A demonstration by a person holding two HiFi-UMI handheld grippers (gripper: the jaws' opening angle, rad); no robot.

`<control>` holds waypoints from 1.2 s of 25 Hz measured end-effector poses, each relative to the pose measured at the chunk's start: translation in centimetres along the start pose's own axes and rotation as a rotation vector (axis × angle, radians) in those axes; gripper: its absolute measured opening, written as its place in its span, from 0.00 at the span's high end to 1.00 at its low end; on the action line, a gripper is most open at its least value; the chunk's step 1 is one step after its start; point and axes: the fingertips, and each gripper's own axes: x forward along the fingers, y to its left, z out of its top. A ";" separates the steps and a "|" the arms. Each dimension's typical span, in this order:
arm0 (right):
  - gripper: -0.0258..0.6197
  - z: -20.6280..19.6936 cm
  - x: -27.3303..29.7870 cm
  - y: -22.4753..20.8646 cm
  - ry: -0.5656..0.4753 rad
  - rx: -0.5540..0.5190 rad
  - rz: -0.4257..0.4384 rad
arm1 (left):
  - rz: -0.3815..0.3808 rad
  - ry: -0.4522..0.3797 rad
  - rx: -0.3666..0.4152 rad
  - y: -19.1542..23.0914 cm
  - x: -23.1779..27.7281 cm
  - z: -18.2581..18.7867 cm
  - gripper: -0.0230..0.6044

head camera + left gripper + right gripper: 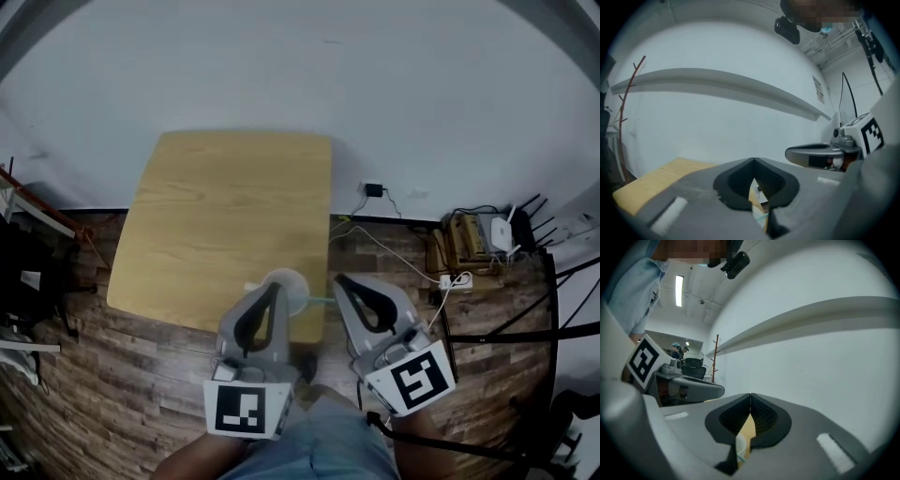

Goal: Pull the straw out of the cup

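Observation:
A pale cup (292, 280) stands near the front edge of the wooden table (225, 216). A teal straw (319, 301) sticks out of it to the right. My left gripper (278, 287) hovers over the cup's left side with its jaws shut and nothing in them. My right gripper (337, 279) sits just right of the cup, above the table's front right corner, also shut and empty. In the right gripper view the cup (740, 444) shows below the closed tips of the right gripper (750, 395). The left gripper (753, 160) tips meet, with a bit of straw (761, 217) below.
The table stands against a white wall. On the wood floor to the right lie a power strip (457, 280), cables, a router (497, 232) and a black metal frame (548, 319). Clutter lines the left edge. The person's legs (319, 441) are at the bottom.

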 end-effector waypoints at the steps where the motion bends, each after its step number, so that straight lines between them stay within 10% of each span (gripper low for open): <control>1: 0.95 -0.6 0.3 0.1 0.021 0.002 0.021 | 0.008 0.005 -0.008 0.4 0.1 -0.2 0.93; 15: 0.66 -9.1 2.2 1.3 0.263 -0.160 0.305 | 0.033 0.128 -0.134 2.5 1.9 -5.9 0.93; 30: 0.77 -15.7 2.0 2.7 0.413 -0.209 0.462 | 0.030 0.230 -0.190 2.0 3.4 -9.8 0.93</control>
